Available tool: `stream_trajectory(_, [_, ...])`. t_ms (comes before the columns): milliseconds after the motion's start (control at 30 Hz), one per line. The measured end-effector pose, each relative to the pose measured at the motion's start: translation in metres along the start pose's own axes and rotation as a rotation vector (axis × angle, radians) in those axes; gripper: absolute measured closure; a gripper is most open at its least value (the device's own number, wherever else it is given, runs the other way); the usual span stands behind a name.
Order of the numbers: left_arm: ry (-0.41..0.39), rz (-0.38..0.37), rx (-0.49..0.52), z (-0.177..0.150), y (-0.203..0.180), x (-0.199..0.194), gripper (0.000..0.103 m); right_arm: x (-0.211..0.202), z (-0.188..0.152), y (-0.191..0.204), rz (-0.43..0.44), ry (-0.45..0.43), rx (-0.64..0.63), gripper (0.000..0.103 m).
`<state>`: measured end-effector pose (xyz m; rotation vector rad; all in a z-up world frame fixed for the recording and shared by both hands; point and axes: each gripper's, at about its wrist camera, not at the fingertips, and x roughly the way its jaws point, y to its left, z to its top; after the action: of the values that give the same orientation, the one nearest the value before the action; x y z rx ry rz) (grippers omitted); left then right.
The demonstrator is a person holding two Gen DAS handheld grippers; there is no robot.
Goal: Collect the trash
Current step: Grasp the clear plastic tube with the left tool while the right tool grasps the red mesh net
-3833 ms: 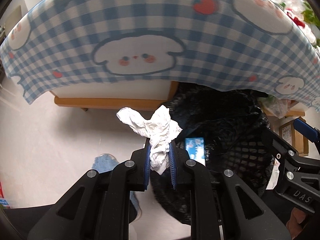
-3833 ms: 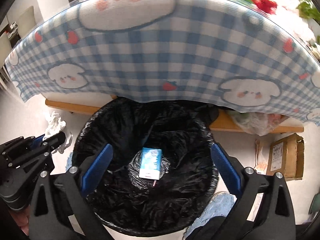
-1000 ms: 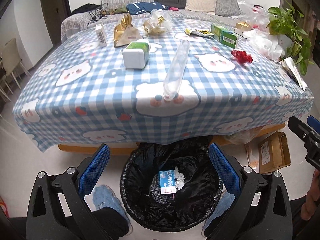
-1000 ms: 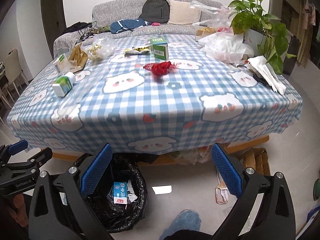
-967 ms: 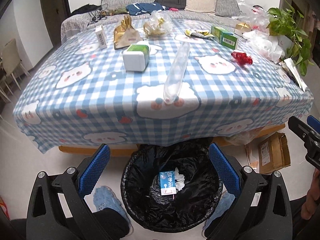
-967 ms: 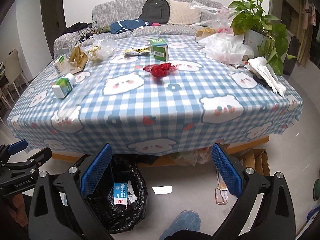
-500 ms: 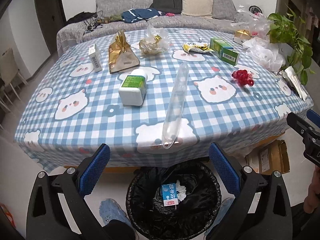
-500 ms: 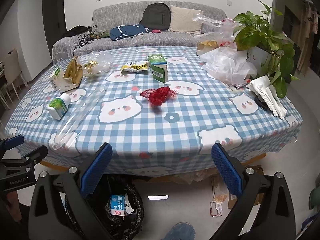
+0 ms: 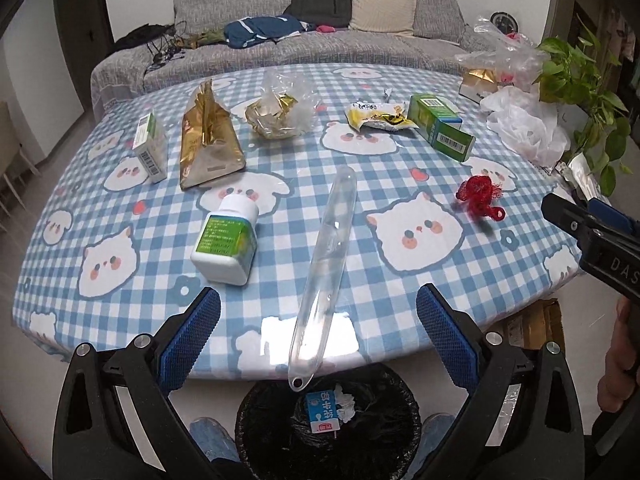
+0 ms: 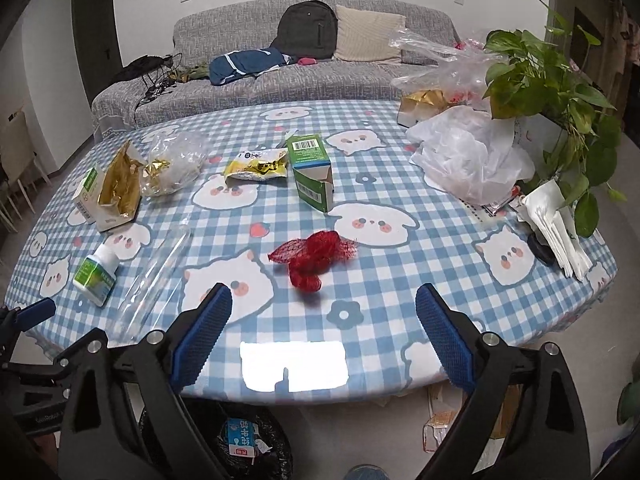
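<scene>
Two grippers hang over the near edge of a table (image 9: 132,236) covered in a blue-and-white checked cloth with cartoon animal faces. Left gripper (image 9: 318,332): blue pads spread wide, nothing between them but air above the cloth. Right gripper (image 10: 324,330): pads also well apart and empty, jaws closing slightly; they press on nothing.

Trash on the cloth, left wrist view:
- clear plastic tube wrapper (image 9: 326,252), long, lying lengthwise toward the camera, its near end overhanging the table edge, between the left gripper's pads in the picture.
- white bottle with green label (image 9: 226,246), on its side, left of the wrapper.
- red mesh net (image 9: 480,196), crumpled, right of the wrapper and well apart from it; in the right wrist view it lies just ahead of that gripper's pads.
- gold foil bag (image 9: 208,140), standing, with a small white-and-green carton (image 9: 151,148) to its left.
- crumpled clear bag with gold foil (image 9: 284,108) farther back.
- yellow snack wrapper (image 9: 378,116) beside an open green box (image 9: 440,126).

Right edge of table: white plastic bags (image 10: 468,156), a leafy potted plant (image 10: 560,80).

Below the near edge, on the floor: a bin lined with a black bag (image 9: 256,432), holding a blue-and-white milk carton (image 9: 322,414) and a scrap of white tissue (image 9: 345,400).

Background: grey sofa (image 9: 420,36) with a dark backpack (image 9: 322,0) and a cushion.
</scene>
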<state>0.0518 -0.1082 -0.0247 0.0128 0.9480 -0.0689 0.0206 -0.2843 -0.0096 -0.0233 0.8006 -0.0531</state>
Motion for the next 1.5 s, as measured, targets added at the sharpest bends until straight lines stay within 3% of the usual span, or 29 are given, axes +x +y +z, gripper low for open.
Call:
stream_trajectory(367, [0.042,0.003,-0.008,0.041,-0.006,0.045,0.012,0.062,0.023,-0.001,-0.01,0.082,0.006,0.028])
stream_trajectory(900, [0.113,0.029,-0.012,0.06,-0.021,0.099,0.02,0.125,0.034,-0.003,0.005,0.22,0.064,0.047])
stream_trajectory(1300, [0.152,0.031,-0.035,0.056,-0.026,0.115,0.039,0.136,0.029,-0.001,0.025,0.251,0.062,0.066])
stream_trajectory(1500, [0.15,0.05,-0.024,0.054,-0.026,0.113,0.053,0.137,0.029,0.0,0.022,0.247,0.061,0.075])
